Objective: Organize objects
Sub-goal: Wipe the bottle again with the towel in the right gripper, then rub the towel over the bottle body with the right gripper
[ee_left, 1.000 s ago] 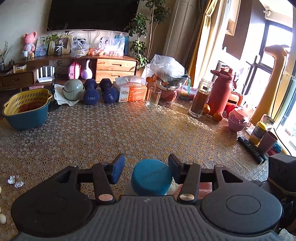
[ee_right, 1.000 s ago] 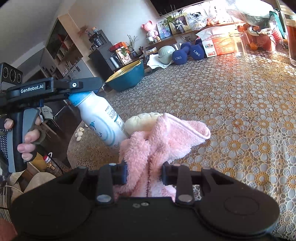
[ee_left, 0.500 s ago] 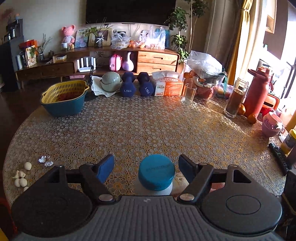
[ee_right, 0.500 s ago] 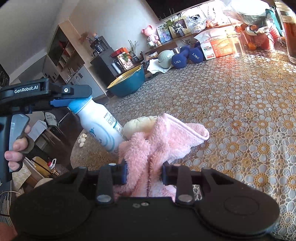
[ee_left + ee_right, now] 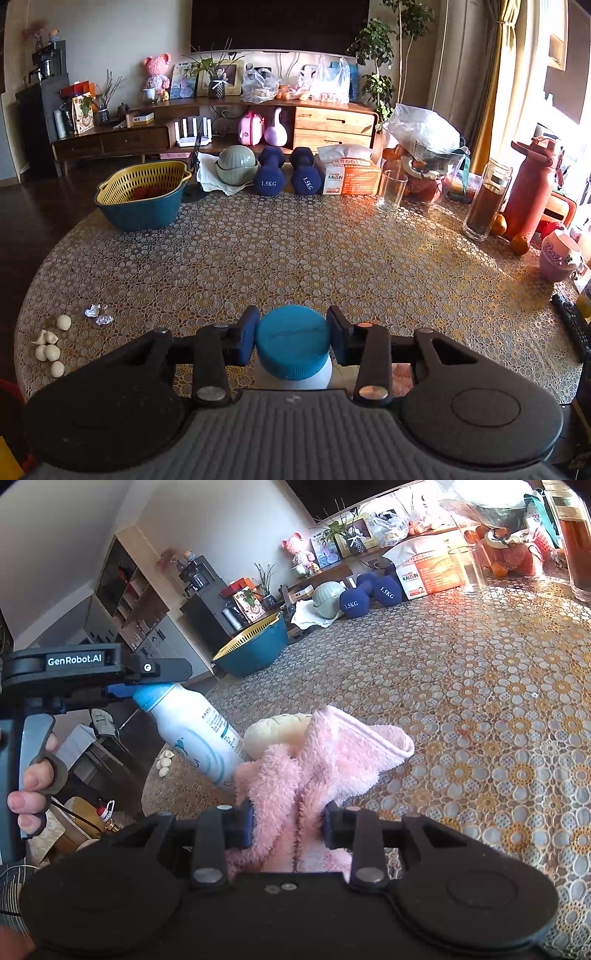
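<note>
Where jaws close: bottle cap.

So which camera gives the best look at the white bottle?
The right wrist view: it shows the bottle side-on, tilted, with the left gripper at its blue cap. The left wrist view shows only the cap from above, between the fingers.

Far edge of counter: basket w/ yellow insert, two dumbbells marked 1.5KG, box, empty glass. Right side: jar w/ dark contents, red bottle, pink cup, remote. Left edge: garlic cloves, foil bits.
</note>
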{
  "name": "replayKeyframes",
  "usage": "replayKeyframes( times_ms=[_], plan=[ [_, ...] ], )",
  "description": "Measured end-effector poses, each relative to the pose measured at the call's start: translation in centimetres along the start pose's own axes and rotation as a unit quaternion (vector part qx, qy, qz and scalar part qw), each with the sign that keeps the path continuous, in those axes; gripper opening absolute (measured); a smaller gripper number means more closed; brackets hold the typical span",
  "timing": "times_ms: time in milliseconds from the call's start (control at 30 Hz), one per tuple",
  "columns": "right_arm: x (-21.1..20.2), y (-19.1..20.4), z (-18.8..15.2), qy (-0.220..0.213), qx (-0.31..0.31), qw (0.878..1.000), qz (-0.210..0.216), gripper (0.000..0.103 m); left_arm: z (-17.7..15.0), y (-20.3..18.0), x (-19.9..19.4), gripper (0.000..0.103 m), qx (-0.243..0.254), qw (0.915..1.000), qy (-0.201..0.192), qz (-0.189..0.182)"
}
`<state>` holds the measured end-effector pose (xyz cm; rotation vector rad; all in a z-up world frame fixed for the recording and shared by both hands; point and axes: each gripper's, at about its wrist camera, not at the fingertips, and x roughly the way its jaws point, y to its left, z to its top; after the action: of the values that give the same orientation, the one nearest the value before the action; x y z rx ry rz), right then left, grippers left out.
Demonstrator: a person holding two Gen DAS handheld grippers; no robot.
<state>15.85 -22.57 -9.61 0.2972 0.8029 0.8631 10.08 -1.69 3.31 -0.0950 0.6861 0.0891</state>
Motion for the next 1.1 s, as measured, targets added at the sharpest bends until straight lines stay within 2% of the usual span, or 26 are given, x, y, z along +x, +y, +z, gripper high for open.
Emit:
replayKeyframes(
  times_ms=[133,233,300,400,500,567,667,800,867,900,1033,1100],
  plan=[
    [-0.2,-0.2,0.1,-0.003,0.003,1.000,-0.004,0.032,-0.3,-0.1,0.0,0.039,0.013,0.9998,-0.012,-0.010],
    [-0.5,-0.5,0.3,-0.011,0.005,1.000,-0.010,0.032,-0.1,0.1,0.4,0.039,0.032,0.9984,-0.026,-0.039],
    [-0.9,-0.6,0.7,-0.017,0.005,1.000,-0.018,0.032,0.1,0.1,0.8,0.039,0.044,0.9959,-0.038,-0.070],
    [-1.4,-1.0,1.7,-0.032,0.010,0.999,-0.031,0.032,0.6,-0.7,1.3,0.039,0.077,0.9895,-0.051,-0.111],
    [-2.2,-1.6,3.1,-0.053,0.018,0.997,-0.045,0.032,0.5,-1.5,1.7,0.039,0.121,0.9792,-0.071,-0.146],
    [-2.7,-1.9,4.2,-0.066,0.024,0.996,-0.055,0.032,0.2,-1.5,2.1,0.039,0.124,0.9773,-0.063,-0.160],
    [-3.3,-2.2,5.9,-0.083,0.031,0.995,-0.054,0.032,-0.8,-1.0,1.5,0.039,0.133,0.9722,-0.073,-0.178],
    [-2.8,-1.5,8.4,-0.087,0.016,0.996,-0.024,0.032,-2.2,0.5,0.3,0.039,0.133,0.9691,-0.076,-0.193],
    [-2.1,-0.9,9.4,-0.079,0.007,0.997,0.017,0.032,-2.9,1.5,-0.3,0.039,0.125,0.9696,-0.075,-0.197],
    [-1.6,-0.5,9.8,-0.070,0.003,0.996,0.049,0.032,-3.3,1.9,-0.5,0.039,0.120,0.9701,-0.074,-0.198],
    [0.9,0.6,10.3,-0.028,-0.010,0.991,0.133,0.032,-4.3,3.2,-1.0,0.039,0.103,0.9715,-0.072,-0.201],
    [2.6,1.5,9.9,0.006,-0.035,0.990,0.135,0.032,-4.6,3.6,-1.1,0.039,0.094,0.9730,-0.070,-0.199]
  ],
)
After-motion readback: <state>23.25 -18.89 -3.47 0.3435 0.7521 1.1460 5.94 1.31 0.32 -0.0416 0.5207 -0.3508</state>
